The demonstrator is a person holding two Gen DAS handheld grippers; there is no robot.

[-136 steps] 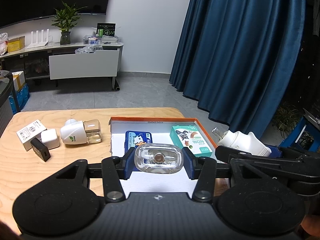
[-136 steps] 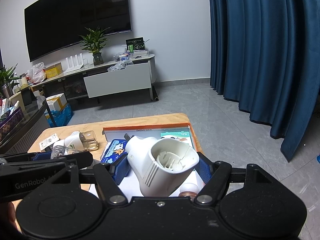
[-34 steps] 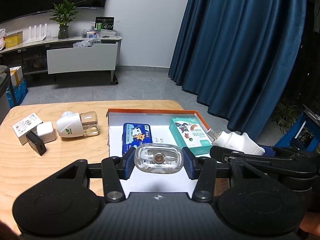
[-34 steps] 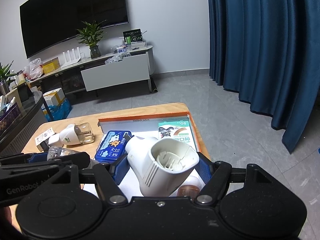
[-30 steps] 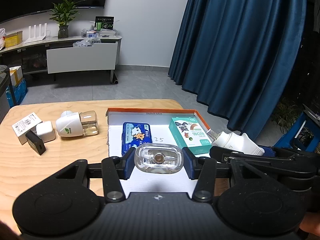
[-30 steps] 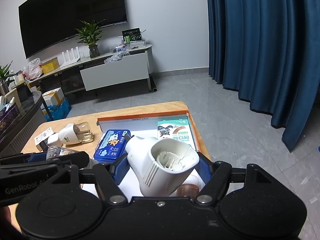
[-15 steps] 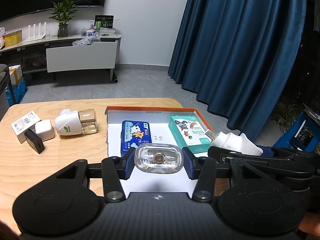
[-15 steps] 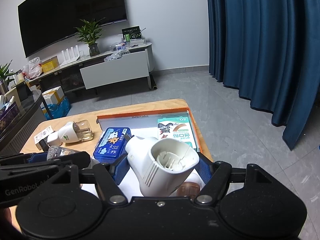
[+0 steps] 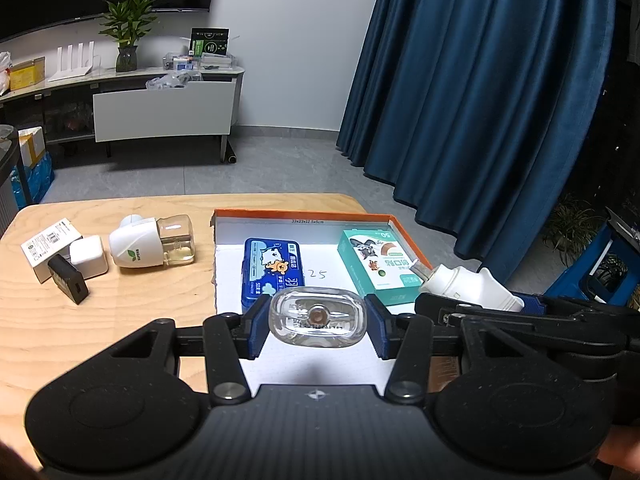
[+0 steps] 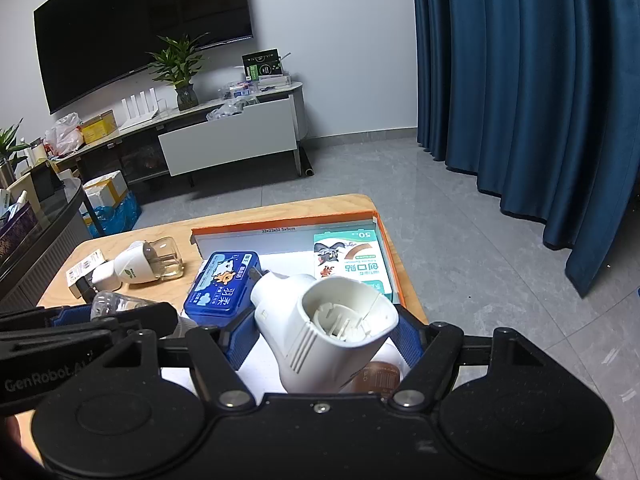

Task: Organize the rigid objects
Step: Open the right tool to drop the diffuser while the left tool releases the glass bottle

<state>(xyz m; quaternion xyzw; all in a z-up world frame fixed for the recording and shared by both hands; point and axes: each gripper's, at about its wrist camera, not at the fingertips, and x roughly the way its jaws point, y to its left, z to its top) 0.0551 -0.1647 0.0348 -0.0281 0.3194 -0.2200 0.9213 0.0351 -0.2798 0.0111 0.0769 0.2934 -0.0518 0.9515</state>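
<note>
Tray [image 9: 394, 222] as landmark: left gripper [image 9: 317, 320] clamps clear bottle [image 9: 317, 317], right gripper [image 10: 326, 330] clamps white plug-in heater [image 10: 320, 330], both above its near end. Advice: lower onto bare floor nearer than blue tin [image 9: 272, 270], release gently.

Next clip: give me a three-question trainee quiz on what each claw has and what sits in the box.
1. True or false: the left claw is shut on a clear bottle.
2. What does the right claw hold? A) blue tin B) white plug-in body C) teal carton
3. Fill in: inside the orange-rimmed box lie the blue tin and the ____ carton.

Key:
1. True; its pads press both sides of the bottle.
2. B; the white plug-in body sits between the pads.
3. Teal.
</note>
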